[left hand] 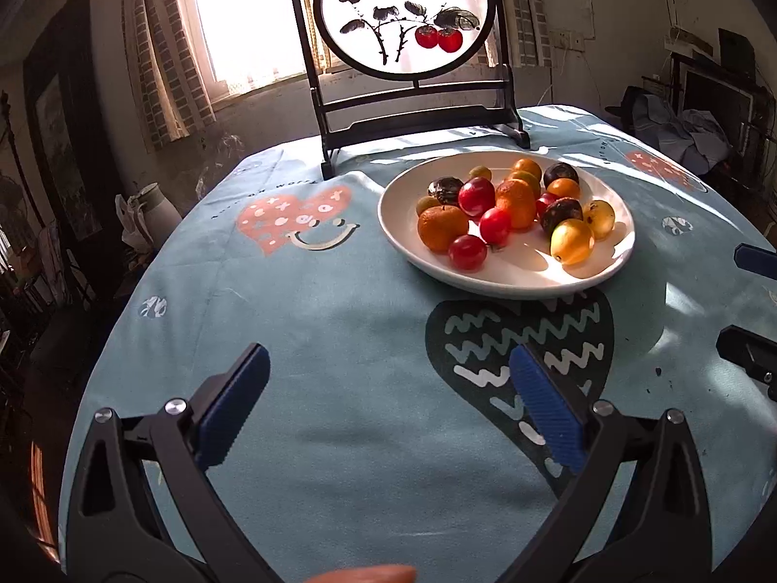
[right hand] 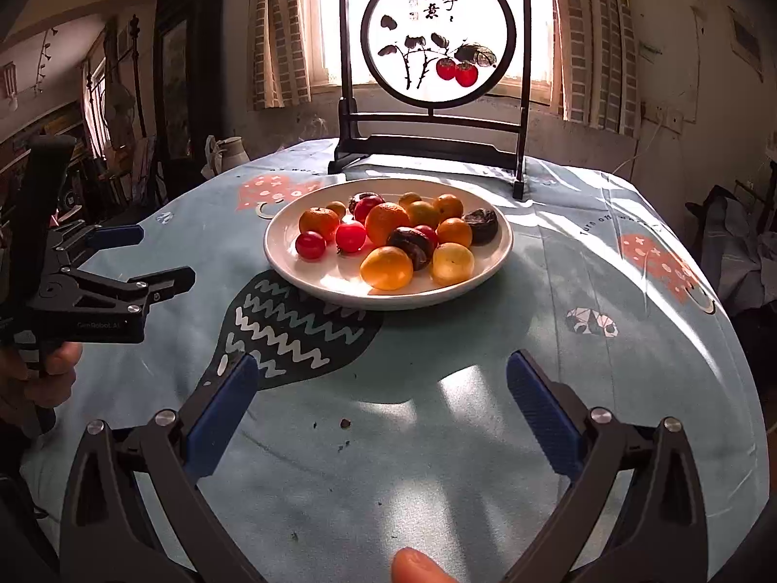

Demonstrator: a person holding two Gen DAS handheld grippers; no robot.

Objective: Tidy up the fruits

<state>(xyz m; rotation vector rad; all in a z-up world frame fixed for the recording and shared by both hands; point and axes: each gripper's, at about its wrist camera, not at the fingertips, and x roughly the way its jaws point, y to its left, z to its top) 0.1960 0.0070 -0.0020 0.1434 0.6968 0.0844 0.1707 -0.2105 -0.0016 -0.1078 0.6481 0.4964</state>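
Both the left claw (left hand: 388,379) and right claw (right hand: 381,388) are hanging wide open and empty over the desk (right hand: 558,388). The fruits (right hand: 388,238) are sitting heaped on the white plate (right hand: 291,267); nudging one is likely sending neighbours rolling off.

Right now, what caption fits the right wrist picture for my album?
Open right tool hovers before a round white plate piled with small colourful fruits.
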